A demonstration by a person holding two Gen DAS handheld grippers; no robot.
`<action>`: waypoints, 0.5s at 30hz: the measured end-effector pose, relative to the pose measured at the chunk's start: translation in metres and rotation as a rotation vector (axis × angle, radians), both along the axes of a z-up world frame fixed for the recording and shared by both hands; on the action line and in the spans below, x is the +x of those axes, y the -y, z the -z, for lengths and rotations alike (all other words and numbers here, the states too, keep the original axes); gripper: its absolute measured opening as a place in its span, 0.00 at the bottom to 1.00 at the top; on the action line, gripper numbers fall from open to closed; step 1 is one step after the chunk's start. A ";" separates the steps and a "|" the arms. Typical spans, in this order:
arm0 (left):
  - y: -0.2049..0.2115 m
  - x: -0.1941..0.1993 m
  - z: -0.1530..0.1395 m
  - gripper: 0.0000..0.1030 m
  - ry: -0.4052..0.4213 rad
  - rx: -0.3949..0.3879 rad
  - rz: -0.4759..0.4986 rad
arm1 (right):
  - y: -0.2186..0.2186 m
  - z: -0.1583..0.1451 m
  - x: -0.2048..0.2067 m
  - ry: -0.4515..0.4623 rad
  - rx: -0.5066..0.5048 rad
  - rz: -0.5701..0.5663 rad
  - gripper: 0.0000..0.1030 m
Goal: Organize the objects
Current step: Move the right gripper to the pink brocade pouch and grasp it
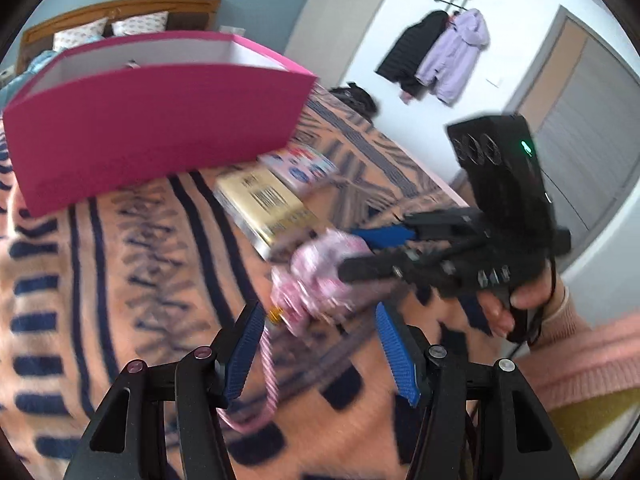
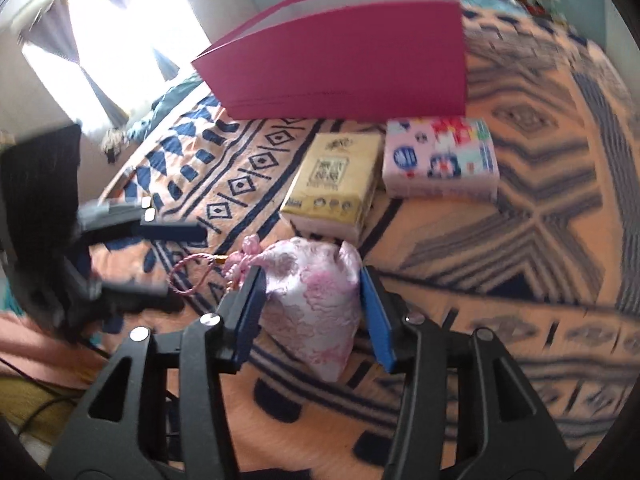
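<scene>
A pink flowered pouch (image 2: 312,300) with a pink cord lies on the patterned blanket. My right gripper (image 2: 312,300) is shut on the pouch, one blue pad on each side. In the left wrist view the pouch (image 1: 320,276) is blurred and the right gripper (image 1: 368,256) holds it from the right. My left gripper (image 1: 320,348) is open and empty, just short of the pouch, with the cord (image 1: 268,364) lying between its jaws. An open pink box (image 1: 152,120) stands farther back on the bed and also shows in the right wrist view (image 2: 352,64).
A yellow tissue pack (image 2: 332,184) and a white printed tissue pack (image 2: 440,160) lie side by side before the box. The blanket (image 2: 540,240) covers the bed. Coats (image 1: 440,56) hang on the far wall beside a door. A window is at the left.
</scene>
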State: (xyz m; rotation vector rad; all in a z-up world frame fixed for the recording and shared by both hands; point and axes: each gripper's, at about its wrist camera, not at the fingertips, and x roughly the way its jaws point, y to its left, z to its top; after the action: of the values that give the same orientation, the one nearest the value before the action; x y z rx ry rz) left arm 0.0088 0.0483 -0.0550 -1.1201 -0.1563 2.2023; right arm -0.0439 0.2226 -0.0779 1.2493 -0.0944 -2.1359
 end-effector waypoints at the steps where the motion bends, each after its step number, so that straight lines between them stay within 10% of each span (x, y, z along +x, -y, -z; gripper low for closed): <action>1: -0.003 0.004 0.002 0.57 0.005 -0.004 0.013 | -0.001 0.001 0.001 0.020 -0.010 0.012 0.50; 10: -0.004 0.012 0.020 0.57 0.060 -0.024 0.006 | 0.014 0.003 0.029 0.126 -0.104 -0.039 0.49; 15: 0.011 0.010 0.025 0.57 0.071 0.025 -0.007 | 0.016 -0.014 0.036 0.010 -0.029 -0.047 0.49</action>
State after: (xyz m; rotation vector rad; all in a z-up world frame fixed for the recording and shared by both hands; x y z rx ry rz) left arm 0.0190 0.0370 -0.0803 -1.1856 -0.2180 2.1615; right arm -0.0076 0.2067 -0.0642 1.2343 -0.0994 -2.0813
